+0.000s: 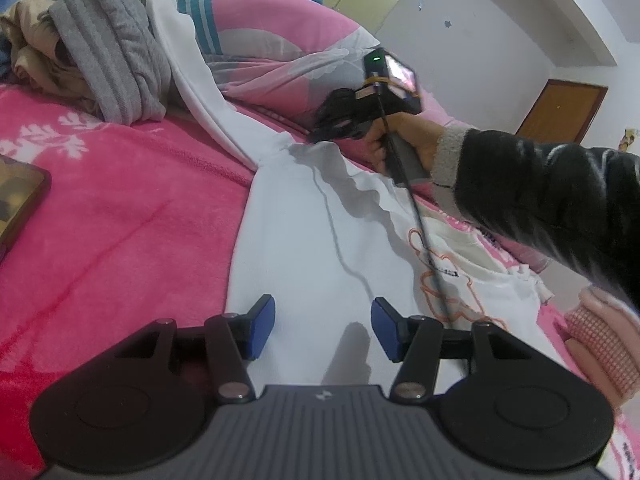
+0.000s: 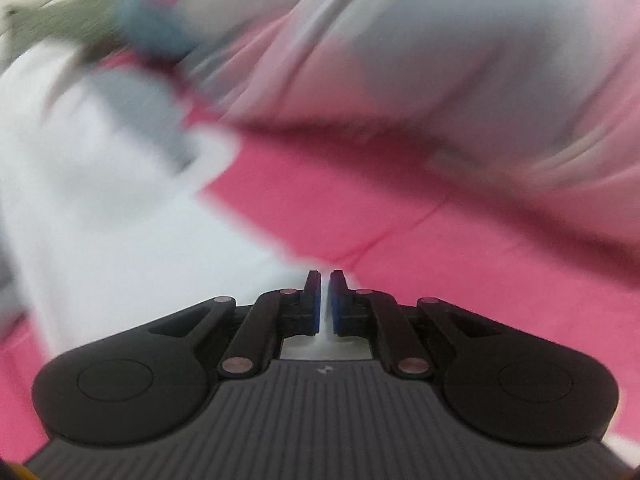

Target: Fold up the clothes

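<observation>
Ahead of my left gripper (image 1: 323, 330): the white garment (image 1: 312, 232) lies flat, with open room above it between the blue pads.
Left side: bare pink blanket (image 1: 120, 208) gives a wide free lane; a dark-edged flat thing (image 1: 16, 200) sits at its far left edge.
Far left: the grey knit pile (image 1: 108, 48) and the heaped quilt (image 1: 280, 40) block the back.
Right side: my other hand (image 1: 400, 140), its sleeve (image 1: 540, 192) and a black cable (image 1: 416, 216) cross above the garment.
Near right: a pink slipper-like thing (image 1: 604, 340) stands close.
Right gripper (image 2: 324, 304): white cloth fills its narrow gap; blurred quilt rises beyond.
</observation>
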